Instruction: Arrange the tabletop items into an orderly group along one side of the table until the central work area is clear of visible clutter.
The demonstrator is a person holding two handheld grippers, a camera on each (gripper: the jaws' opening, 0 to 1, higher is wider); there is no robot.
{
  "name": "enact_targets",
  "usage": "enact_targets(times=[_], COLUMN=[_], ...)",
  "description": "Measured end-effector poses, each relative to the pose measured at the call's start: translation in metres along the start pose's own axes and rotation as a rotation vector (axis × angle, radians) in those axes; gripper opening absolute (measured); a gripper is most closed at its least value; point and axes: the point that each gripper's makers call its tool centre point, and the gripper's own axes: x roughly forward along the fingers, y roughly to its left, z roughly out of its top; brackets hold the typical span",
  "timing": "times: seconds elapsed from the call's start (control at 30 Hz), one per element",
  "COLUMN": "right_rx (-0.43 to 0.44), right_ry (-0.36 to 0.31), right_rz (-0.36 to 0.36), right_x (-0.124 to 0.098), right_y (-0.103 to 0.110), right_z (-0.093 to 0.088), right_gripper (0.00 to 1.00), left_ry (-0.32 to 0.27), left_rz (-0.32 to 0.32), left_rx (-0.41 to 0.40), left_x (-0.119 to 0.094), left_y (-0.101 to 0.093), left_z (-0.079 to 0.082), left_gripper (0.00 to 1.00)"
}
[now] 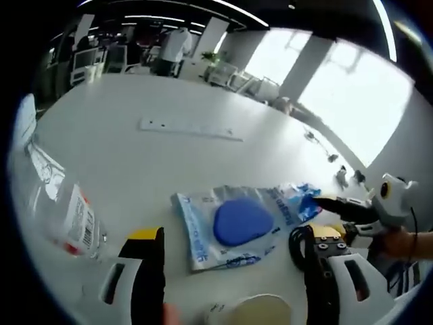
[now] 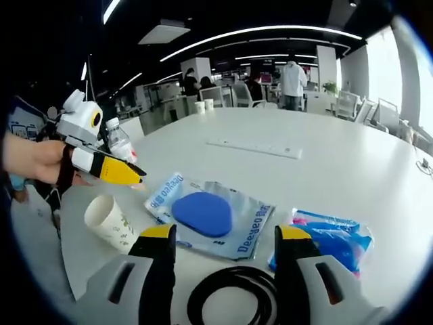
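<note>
A: What worried you?

B: Both tools stood wide, holding nothing. The left tool [image 1: 230,271] hung low in frame over the paper cup [image 1: 254,313]; a nudge could have rolled it.

A: And the right tool [image 2: 226,247]?

B: Above the black cable coil [image 2: 233,294], which might have snagged. The blue-pad packet [image 2: 210,213] lay mid-bench [image 2: 338,156], the blue pouch [image 2: 328,244] lower right, the bottle [image 1: 64,210] at left.

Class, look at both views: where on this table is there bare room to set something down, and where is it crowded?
Bare: the wide stretch of table beyond the blue pad packet, around the flat white strip. Crowded: the near edge, where the paper cup, packet, blue bag and black cable sit close together.
</note>
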Motion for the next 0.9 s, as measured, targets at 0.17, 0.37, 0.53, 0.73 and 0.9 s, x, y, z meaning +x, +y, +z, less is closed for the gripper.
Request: enact_targets(times=[0.17, 0.37, 0.53, 0.73, 0.9], right_rx=[-0.004, -0.003, 0.009, 0.018, 0.019], right_ry=[-0.015, -0.034, -0.039, -0.035, -0.033], right_rz=[0.007, 0.013, 0.012, 0.004, 0.001], right_x=[-0.007, -0.014, -0.021, -0.028, -0.031], right_y=[0.005, 0.008, 0.009, 0.007, 0.009], right_z=[0.006, 0.012, 0.013, 0.010, 0.009], right_gripper=[0.59, 0.60, 0.60, 0.60, 0.60], left_ry=[-0.010, -0.004, 0.008, 0.008, 0.007], left_rz=[-0.021, -0.028, -0.032, -0.039, -0.043], left_rx=[0.044, 0.099, 0.120, 0.131, 0.141], left_x=[-0.009, -0.019, -0.023, -0.027, -0.031], left_y=[-0.011, -0.018, -0.021, -0.026, -0.028], left_z=[0.002, 0.001, -0.003, -0.004, -0.003], left_gripper=[0.91, 0.97, 0.97, 0.97, 0.97])
